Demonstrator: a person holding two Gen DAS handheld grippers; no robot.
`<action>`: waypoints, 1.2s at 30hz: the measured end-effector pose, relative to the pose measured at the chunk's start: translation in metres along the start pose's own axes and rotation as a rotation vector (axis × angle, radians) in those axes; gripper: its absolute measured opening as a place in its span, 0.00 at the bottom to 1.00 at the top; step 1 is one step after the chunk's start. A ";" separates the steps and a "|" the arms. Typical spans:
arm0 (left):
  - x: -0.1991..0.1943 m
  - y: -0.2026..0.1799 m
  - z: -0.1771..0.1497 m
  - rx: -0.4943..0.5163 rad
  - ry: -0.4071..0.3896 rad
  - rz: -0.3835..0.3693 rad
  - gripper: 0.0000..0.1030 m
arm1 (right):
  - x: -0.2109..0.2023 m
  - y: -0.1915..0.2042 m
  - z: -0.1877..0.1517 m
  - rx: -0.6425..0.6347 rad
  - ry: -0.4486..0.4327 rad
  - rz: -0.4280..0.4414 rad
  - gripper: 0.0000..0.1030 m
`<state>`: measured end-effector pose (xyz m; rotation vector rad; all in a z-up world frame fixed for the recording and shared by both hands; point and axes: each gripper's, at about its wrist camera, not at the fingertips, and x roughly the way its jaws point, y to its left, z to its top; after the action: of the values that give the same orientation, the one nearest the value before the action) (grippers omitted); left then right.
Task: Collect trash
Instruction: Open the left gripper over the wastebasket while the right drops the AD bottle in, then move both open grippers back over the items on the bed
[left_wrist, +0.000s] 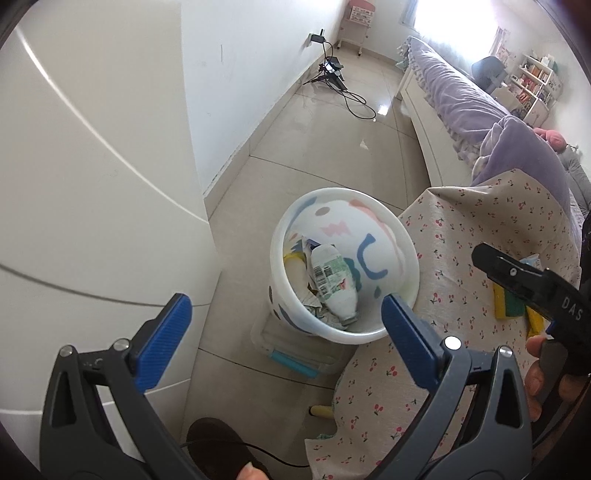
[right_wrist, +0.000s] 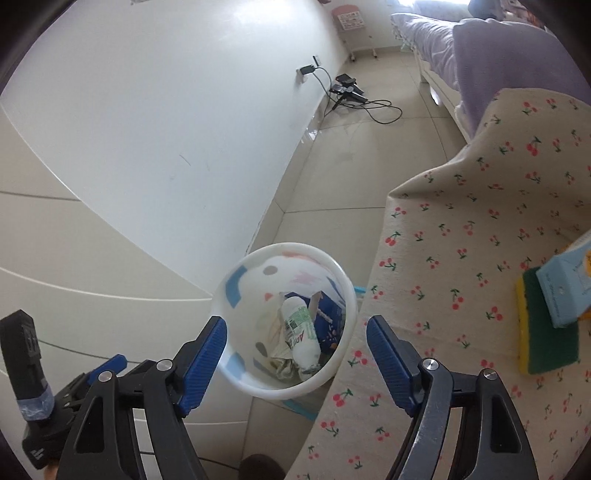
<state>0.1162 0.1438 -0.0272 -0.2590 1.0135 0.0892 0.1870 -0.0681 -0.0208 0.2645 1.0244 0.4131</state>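
A white trash bin (left_wrist: 408, 254) with pastel shapes stands on the floor beside the table; in the right wrist view the trash bin (right_wrist: 236, 373) lies right under the fingers. Inside it lies a white plastic bottle (left_wrist: 334, 280) with a green label, the bottle (right_wrist: 301, 334) resting on crumpled paper and wrappers. My left gripper (left_wrist: 286, 325) hangs open above the bin with nothing between its blue pads. My right gripper (right_wrist: 295, 354) is open over the bin, also with nothing in it.
A cherry-print tablecloth (right_wrist: 461, 229) covers the table to the right, carrying a yellow-green sponge (right_wrist: 546, 343) and a light blue box (right_wrist: 565, 288). White cabinet doors (left_wrist: 92, 184) rise at left. A bed with purple bedding (left_wrist: 480, 107) and cables (left_wrist: 351, 96) lie beyond.
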 end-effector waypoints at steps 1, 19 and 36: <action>0.000 -0.001 0.000 0.001 0.001 -0.004 0.99 | -0.004 -0.001 -0.001 0.002 0.000 -0.002 0.78; -0.007 -0.023 -0.002 0.030 0.008 -0.074 0.99 | -0.061 -0.026 0.002 0.015 -0.045 -0.073 0.78; -0.008 -0.051 -0.005 0.074 0.008 -0.103 0.99 | -0.109 -0.083 -0.002 0.071 -0.093 -0.142 0.78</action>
<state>0.1180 0.0938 -0.0140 -0.2438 1.0080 -0.0421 0.1539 -0.1915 0.0284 0.2702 0.9610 0.2337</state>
